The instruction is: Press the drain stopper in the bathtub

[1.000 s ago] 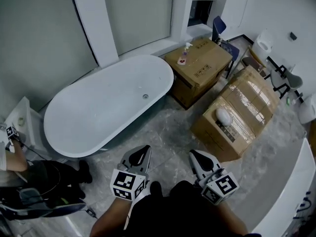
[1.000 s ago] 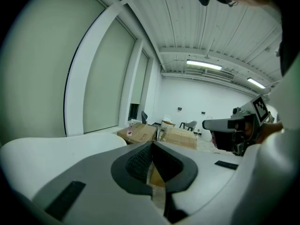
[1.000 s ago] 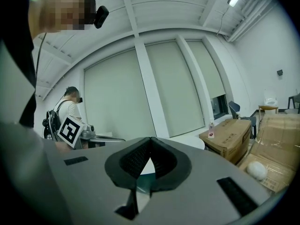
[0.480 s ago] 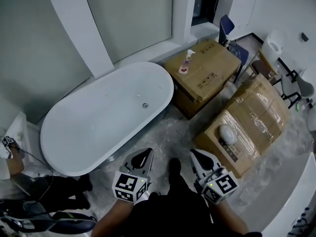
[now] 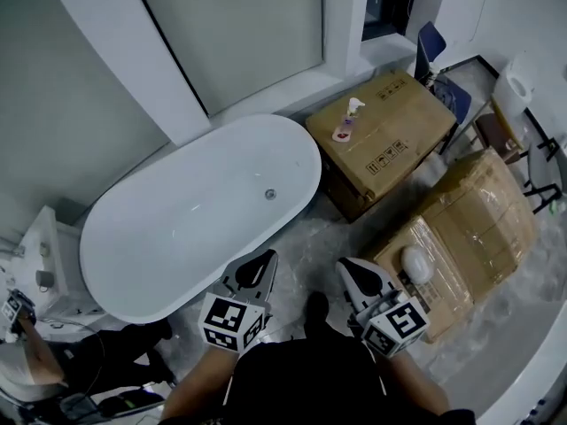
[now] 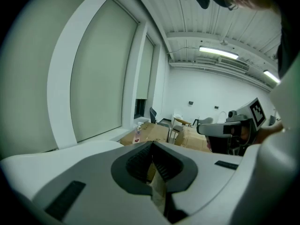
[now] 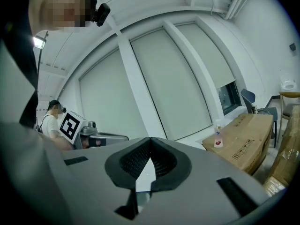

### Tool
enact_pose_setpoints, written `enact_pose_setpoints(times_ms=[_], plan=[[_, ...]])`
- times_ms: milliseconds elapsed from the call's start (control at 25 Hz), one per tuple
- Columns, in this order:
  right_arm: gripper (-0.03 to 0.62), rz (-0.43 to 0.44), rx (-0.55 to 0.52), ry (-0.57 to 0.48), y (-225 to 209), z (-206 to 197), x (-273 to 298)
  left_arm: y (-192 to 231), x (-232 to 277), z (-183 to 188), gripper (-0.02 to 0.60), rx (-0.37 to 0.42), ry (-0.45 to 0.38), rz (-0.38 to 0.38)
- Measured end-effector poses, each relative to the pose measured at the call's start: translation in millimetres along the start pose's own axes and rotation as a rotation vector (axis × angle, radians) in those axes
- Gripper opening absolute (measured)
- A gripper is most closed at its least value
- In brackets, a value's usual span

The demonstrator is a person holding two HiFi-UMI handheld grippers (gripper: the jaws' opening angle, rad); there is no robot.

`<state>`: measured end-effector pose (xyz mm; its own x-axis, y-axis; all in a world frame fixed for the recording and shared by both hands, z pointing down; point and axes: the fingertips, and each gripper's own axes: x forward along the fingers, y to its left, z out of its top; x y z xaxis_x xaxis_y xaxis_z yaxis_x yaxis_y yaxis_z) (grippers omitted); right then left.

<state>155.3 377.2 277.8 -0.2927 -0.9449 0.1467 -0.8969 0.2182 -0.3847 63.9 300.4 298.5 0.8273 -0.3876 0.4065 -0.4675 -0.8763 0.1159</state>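
While left tool (image 5: 267, 258) & right tool (image 5: 345, 265) hang closed — empty — bathtub (image 5: 177, 228) rim lies just ahead.

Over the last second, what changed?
The person stepped slightly toward the tub, one foot now forward. The left gripper and right gripper stayed shut, empty and held low in front of the body; the stopper is untouched.

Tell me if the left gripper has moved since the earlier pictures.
Yes. Against the tub, the left gripper has come nearer: its tips now sit by the near rim, and the gap to the drain is shorter.
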Motion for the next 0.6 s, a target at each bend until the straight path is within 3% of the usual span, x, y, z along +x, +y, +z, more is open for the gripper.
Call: enact_pose_setpoints(times_ms=[280, 600], plan=[[0.014, 0.039, -0.012, 0.029, -17.2, 7.5, 35.3, 31.1, 17.0, -0.2, 0.014, -0.038, 0.011, 0.042], [0.014, 0.041, -0.030, 0.119, -22.7, -0.2, 122.6, 116.3, 33.8, -5.0, 0.014, -0.094, 0.014, 0.072]])
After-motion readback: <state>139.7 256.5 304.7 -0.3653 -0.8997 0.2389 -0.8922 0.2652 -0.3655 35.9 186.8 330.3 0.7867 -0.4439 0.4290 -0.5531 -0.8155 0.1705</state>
